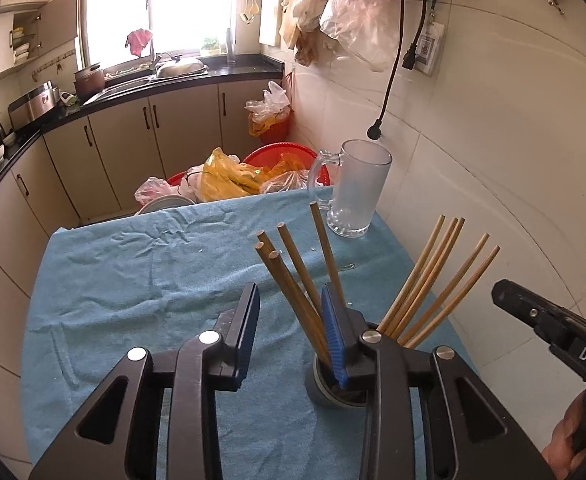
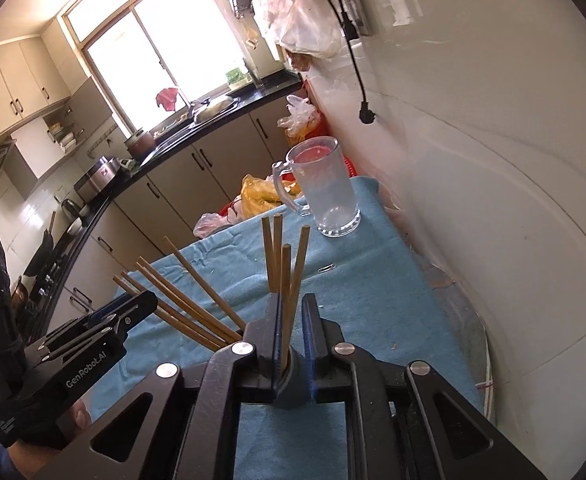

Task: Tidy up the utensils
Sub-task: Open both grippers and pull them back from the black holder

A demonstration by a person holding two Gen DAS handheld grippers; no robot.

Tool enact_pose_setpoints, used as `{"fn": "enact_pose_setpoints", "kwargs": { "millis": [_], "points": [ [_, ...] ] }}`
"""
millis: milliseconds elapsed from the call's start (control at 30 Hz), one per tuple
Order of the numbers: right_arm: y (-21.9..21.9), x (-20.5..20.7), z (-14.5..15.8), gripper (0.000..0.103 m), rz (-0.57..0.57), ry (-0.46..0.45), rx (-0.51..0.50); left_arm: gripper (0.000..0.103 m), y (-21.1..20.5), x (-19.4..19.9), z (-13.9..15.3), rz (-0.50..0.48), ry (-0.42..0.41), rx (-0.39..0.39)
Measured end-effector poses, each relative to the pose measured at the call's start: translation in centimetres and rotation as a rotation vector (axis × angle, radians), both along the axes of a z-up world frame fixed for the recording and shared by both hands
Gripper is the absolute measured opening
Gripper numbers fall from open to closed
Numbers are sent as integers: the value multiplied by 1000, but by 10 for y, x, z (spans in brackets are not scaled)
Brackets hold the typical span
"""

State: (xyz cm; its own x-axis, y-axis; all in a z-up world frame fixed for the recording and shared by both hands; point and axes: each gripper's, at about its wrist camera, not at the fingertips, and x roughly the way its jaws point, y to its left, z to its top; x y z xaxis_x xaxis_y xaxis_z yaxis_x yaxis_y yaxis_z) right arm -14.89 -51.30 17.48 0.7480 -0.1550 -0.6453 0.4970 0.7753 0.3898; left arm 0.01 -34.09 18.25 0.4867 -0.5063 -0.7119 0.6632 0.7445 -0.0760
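Sorting step: thin wooden chopsticks (image 1: 425,280) stand in dark round holder (image 1: 325,384) on blue-cloth worktop (image 1: 133,280). Left tongs (image 1: 291,340) apart; right tongs (image 2: 291,340) apart w/ sticks between. Next: probably close gently, lift straight.

Daylight flooded through the large overexposed kitchen window (image 1: 157,4), glaring white; fisheye edges curved darkly, the right-wrist wall beside it smeared.

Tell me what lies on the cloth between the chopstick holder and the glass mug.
Mostly bare blue cloth, with one small paper clip lying on it between the chopstick holder and the glass mug. It shows best in the right wrist view.
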Motion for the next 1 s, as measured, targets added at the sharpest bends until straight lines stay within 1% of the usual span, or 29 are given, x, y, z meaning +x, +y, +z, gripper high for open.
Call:
{"fn": "enact_pose_setpoints", "kwargs": {
  "millis": [67, 133, 167, 233, 267, 333, 400, 433, 500, 533, 600, 667, 733, 867, 1000],
  "points": [
    [1, -6, 3, 23, -16, -4, -4, 36, 3, -1, 3, 6, -1, -6],
    [1, -12, 8, 36, -36, -8, -15, 39, 8, -3, 8, 17, -5, -19],
    [2, -16, 10, 40, -48, -8, -24, 41, 11, -4, 10, 22, -7, -24],
    [3, -24, 16, 57, -78, -5, -42, 52, 20, -9, 18, 31, -23, -41],
    [4, -29, 19, 59, -93, -6, -49, 56, 24, -11, 21, 38, -32, -45],
    [6, -36, 24, 72, -117, -2, -66, 67, 34, -16, 28, 54, -56, -55],
    [9, -45, 29, 79, -140, 4, -80, 75, 46, -22, 35, 60, -76, -69],
    [12, -48, 31, 81, -147, 7, -86, 80, 52, -25, 39, 61, -85, -70],
    [22, -56, 36, 86, -171, 31, -121, 84, 66, -34, 44, 71, -115, -64],
    [26, -59, 38, 86, -175, 39, -134, 88, 73, -38, 46, 73, -128, -57],
    [41, -65, 42, 88, -180, 59, -171, 91, 87, -47, 48, 79, -150, -42],
    [55, -69, 45, 91, -188, 91, -213, 92, 101, -55, 49, 76, -170, -30],
    [72, -73, 47, 93, -189, 122, -251, 97, 115, -63, 50, 89, -190, -5],
    [106, -88, 50, 93, -184, 163, -296, 99, 140, -77, 49, 64, -186, 13],
    [138, -101, 51, 93, -155, 190, -356, 100, 162, -87, 43, 16, -135, 0]
  ]
}}
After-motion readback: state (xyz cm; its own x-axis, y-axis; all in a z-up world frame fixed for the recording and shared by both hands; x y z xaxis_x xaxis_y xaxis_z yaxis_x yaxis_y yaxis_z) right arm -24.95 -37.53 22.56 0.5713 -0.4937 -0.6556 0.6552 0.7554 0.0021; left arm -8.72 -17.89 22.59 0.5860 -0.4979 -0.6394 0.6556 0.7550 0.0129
